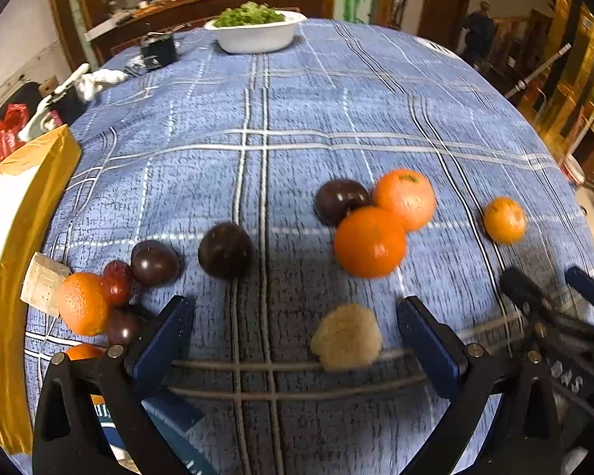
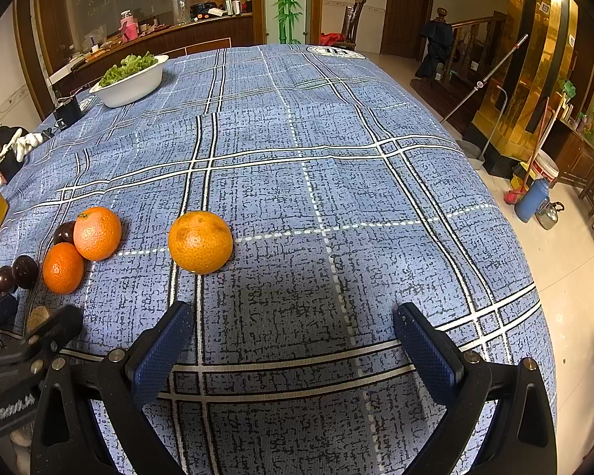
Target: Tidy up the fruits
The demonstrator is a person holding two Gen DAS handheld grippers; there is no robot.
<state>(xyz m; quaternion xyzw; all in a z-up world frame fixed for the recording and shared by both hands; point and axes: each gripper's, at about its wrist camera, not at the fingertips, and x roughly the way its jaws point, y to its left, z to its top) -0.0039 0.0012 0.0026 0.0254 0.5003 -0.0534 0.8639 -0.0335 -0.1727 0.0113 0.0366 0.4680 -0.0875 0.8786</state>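
Oranges and dark plums lie on a blue plaid tablecloth (image 1: 297, 99). In the left wrist view two oranges (image 1: 370, 241) and a plum (image 1: 338, 200) cluster at centre right, a lone orange (image 1: 505, 219) lies further right, a plum (image 1: 225, 250) sits at centre, and more plums (image 1: 154, 263) with an orange (image 1: 82, 303) lie at left. A tan lumpy piece (image 1: 346, 336) lies between the fingers of my open, empty left gripper (image 1: 295, 316). My right gripper (image 2: 293, 324) is open and empty, just short of the lone orange (image 2: 200, 241).
A yellow-rimmed cardboard box (image 1: 16, 213) stands at the left table edge. A white bowl of greens (image 1: 257, 33) and a black device (image 1: 158, 49) sit at the far side. The table's right edge drops to a tiled floor (image 2: 554, 257).
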